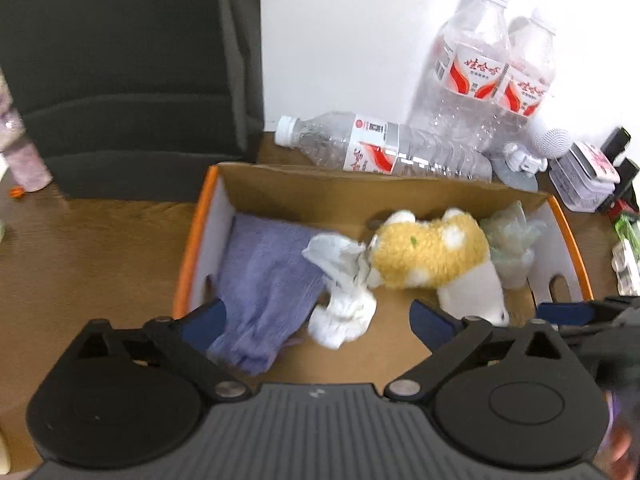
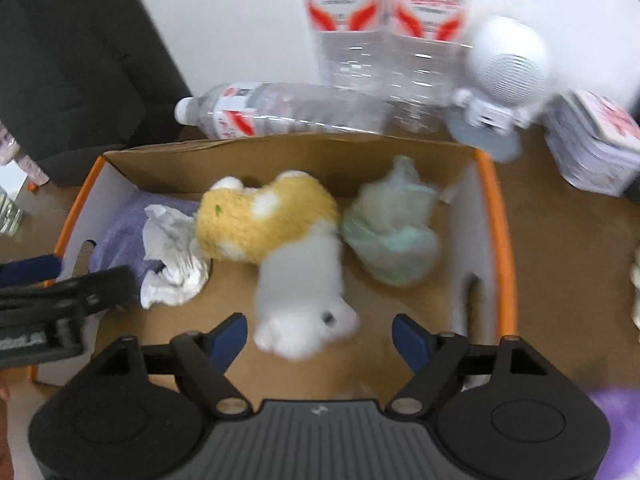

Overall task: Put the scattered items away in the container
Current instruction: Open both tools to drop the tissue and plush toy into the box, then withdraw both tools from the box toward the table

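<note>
Left wrist view: the left gripper (image 1: 316,320) is hovering over the near end of the cardboard box (image 1: 384,178), its tongs spread wide with nothing pinched. Bare cardboard floor is showing just behind the crumpled white tissue (image 1: 344,296). Inside the box, a purple cloth (image 1: 264,276) is lying at the left end, the tissue is touching it, a yellow-and-white plush toy (image 1: 432,256) is sitting mid-box, and a pale green bag (image 1: 508,240) is filling the right corner. A fallen water bottle (image 1: 380,148) is lying just beyond the far wall.

Right wrist view: the right gripper (image 2: 320,340) is hanging above the plush toy (image 2: 288,248) — tongs spread, pads clear of it. The box's (image 2: 498,216) orange rim is running close on the right. The left gripper's (image 2: 60,300) body is cut off at the frame's left edge and blurred.
</note>
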Demonstrator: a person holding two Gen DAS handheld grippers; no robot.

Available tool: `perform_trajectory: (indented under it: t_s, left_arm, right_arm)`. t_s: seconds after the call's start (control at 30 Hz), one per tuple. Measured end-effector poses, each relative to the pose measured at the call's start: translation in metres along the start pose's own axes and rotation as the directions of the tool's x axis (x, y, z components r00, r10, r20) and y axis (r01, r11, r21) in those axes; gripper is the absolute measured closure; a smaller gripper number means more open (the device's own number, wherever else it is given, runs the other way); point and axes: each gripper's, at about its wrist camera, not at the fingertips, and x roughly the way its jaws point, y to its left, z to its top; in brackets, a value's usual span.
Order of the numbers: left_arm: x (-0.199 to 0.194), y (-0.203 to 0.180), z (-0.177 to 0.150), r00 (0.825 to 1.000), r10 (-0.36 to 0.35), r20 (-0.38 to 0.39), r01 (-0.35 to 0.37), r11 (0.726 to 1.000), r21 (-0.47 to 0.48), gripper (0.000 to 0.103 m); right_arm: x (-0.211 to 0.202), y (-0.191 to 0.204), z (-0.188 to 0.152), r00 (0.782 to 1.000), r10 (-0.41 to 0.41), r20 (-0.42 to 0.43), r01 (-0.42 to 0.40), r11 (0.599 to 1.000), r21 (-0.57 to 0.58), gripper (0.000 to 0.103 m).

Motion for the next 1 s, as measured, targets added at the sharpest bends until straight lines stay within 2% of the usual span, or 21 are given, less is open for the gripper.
perform_trajectory:
  t_s: [0.13, 0.47, 0.6, 0.77, 0.93, 1.0]
  left_arm:
    - [-0.019, -0.007, -0.012, 0.997, 0.048, -0.066, -0.048, 0.999, 0.012, 0.0]
    - [-0.095, -0.026, -0.062, 0.998, 0.067, 0.011, -0.067, 0.997, 0.032, 0.0]
    - [-0.122, -0.032, -0.084, 0.994, 0.068, 0.09, -0.072, 0.996, 0.046, 0.0]
    - [-0.149, -0.038, -0.113, 0.976, 0.07, 0.208, -0.086, 0.994, 0.071, 0.0]
    - [-0.164, -0.035, -0.15, 0.945, 0.07, 0.318, -0.099, 0.992, 0.079, 0.0]
    - [-0.168, -0.032, -0.167, 0.932, 0.042, 0.361, -0.073, 0.994, 0.075, 0.0]
  right_arm:
    - [-0.028, -0.009, -0.014, 1.0, -0.015, 0.011, 0.015, 0.999, 0.044, 0.023]
    - [-0.098, -0.004, -0.066, 0.996, -0.016, 0.087, 0.016, 1.0, 0.004, 0.022]
    - [-0.126, 0.001, -0.088, 0.989, -0.009, 0.145, 0.009, 1.0, -0.002, 0.022]
    - [-0.155, 0.017, -0.116, 0.97, -0.002, 0.244, 0.012, 0.999, -0.042, 0.021]
    - [-0.174, 0.025, -0.15, 0.937, 0.055, 0.345, -0.033, 0.997, -0.068, 0.02]
    - [-0.176, 0.027, -0.167, 0.922, 0.092, 0.377, -0.065, 0.994, -0.084, 0.02]
